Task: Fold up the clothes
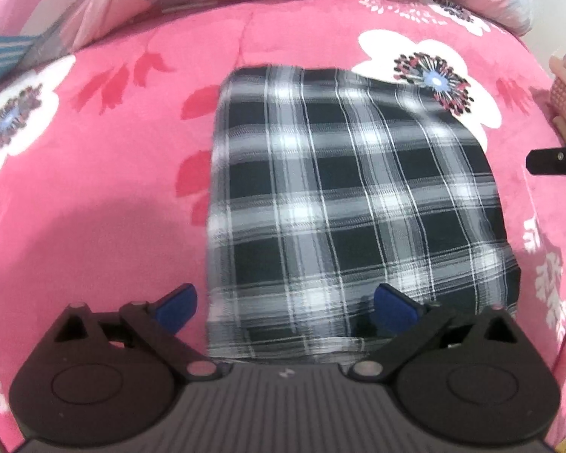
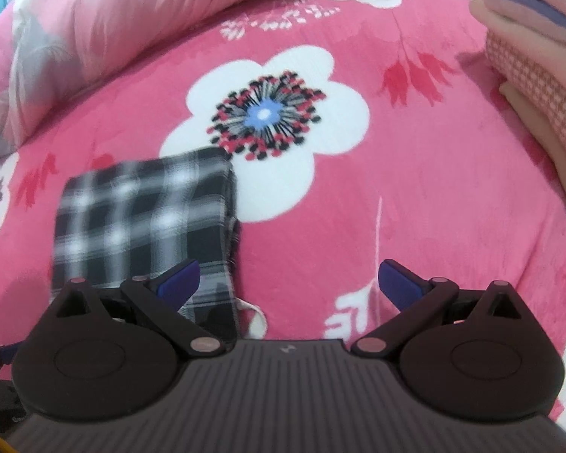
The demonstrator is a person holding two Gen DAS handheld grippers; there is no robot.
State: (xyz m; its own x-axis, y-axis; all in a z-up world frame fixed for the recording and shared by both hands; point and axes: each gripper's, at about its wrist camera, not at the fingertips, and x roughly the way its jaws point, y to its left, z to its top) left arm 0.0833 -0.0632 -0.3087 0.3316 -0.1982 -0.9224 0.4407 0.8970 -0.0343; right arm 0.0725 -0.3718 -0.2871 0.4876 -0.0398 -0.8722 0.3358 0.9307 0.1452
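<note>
A black-and-white plaid garment lies folded into a neat rectangle on the pink flowered bedspread. My left gripper hovers open over its near edge, one blue finger off the cloth to the left, the other above it. The same plaid garment shows at the lower left of the right wrist view. My right gripper is open and holds nothing; its left fingertip overlaps the garment's near right corner, its right one is over bare bedspread. Part of the other gripper shows at the right edge of the left wrist view.
A rolled pink quilt runs along the far side of the bed. A stack of folded clothes, pink-checked and cream, sits at the right. The bed's right edge drops away near the garment.
</note>
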